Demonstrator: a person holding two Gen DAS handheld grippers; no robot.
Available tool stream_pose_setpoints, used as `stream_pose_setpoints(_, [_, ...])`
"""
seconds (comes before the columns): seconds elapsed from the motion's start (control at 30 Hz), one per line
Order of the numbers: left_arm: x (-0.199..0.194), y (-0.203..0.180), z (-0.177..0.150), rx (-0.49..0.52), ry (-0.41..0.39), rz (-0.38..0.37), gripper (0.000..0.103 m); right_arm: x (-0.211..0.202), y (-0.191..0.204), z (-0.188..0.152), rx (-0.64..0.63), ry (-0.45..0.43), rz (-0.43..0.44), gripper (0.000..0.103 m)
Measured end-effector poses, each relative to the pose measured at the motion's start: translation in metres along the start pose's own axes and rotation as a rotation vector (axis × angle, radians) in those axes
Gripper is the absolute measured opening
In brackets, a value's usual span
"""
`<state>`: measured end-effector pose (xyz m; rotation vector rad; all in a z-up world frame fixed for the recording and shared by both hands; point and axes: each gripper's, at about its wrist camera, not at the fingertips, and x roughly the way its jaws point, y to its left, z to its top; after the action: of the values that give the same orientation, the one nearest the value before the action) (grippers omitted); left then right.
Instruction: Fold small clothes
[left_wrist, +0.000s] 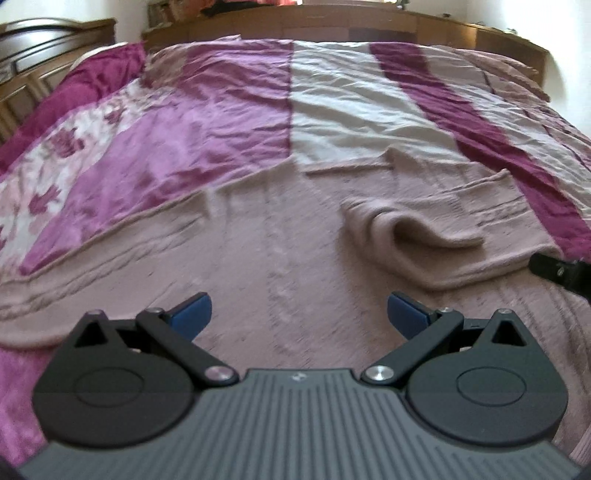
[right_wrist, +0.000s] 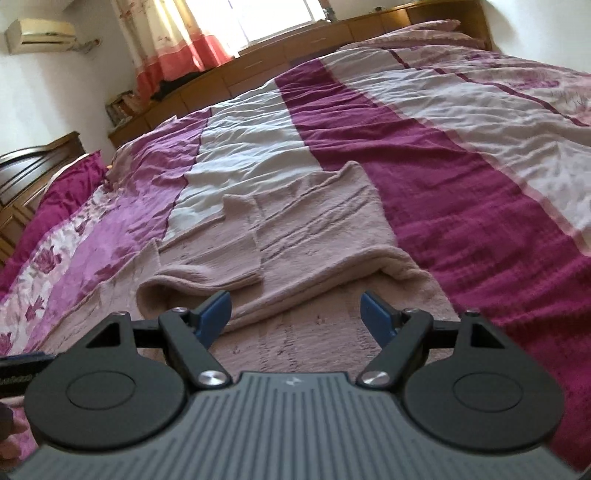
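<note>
The pink knit sweater (right_wrist: 295, 236) lay spread flat on the bed (right_wrist: 461, 192), and the coming move seemed to turn on the sleeve (right_wrist: 207, 269) already laid across its body: that folded sleeve sat directly ahead of the right gripper (right_wrist: 297, 317), its rolled cuff end just beyond the left-hand jaw, while from the left gripper (left_wrist: 299, 314) the same sleeve (left_wrist: 413, 229) lay ahead and off to the right. The right gripper was therefore judged the nearer of the two to the fold. The sweater's long axis ran away from both sets of jaws toward the far side of the bed, with one unfolded part stretching out to the left of the left gripper. Both pairs of jaws stood wide apart and held nothing, hovering low over the near part of the garment; whether they touched the fabric could not be told. The knit looked soft, thick and loosely ribbed, with faint darker lines along its length, and it bunched into a rounded roll where the sleeve turned back. Beneath it the bedspread was thin and creased, in magenta, lilac and off-white bands.
</note>
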<state>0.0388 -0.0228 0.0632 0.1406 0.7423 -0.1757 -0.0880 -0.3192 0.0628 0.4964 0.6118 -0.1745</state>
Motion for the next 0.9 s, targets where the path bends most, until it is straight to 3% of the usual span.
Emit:
stream_pose_setpoints(0.27, [0.029,-0.05,0.02,0.166,-0.054,-0.047,0.103,0.005,-0.006,-0.003,-0.002,-0.012,-0.026,0.082])
stream_pose_setpoints(0.43, [0.042,-0.073,0.022,0.273,-0.108,-0.054,0.093,0.005,-0.012,-0.003,0.015,-0.017,-0.043,0.083])
stream_pose_setpoints(0.6, [0.055,-0.096,0.019,0.405,-0.145,-0.062,0.076,0.007,-0.019,-0.004,0.038,-0.011,-0.051,0.082])
stream_pose_setpoints(0.73, [0.063,-0.11,0.013,0.5,-0.162,-0.098,0.071,0.01,-0.023,-0.006,0.048,-0.004,-0.052,0.082])
stream_pose_setpoints(0.9, [0.077,-0.12,0.008,0.605,-0.126,-0.136,0.045,0.012,-0.024,-0.007,0.051,-0.003,-0.045,0.082])
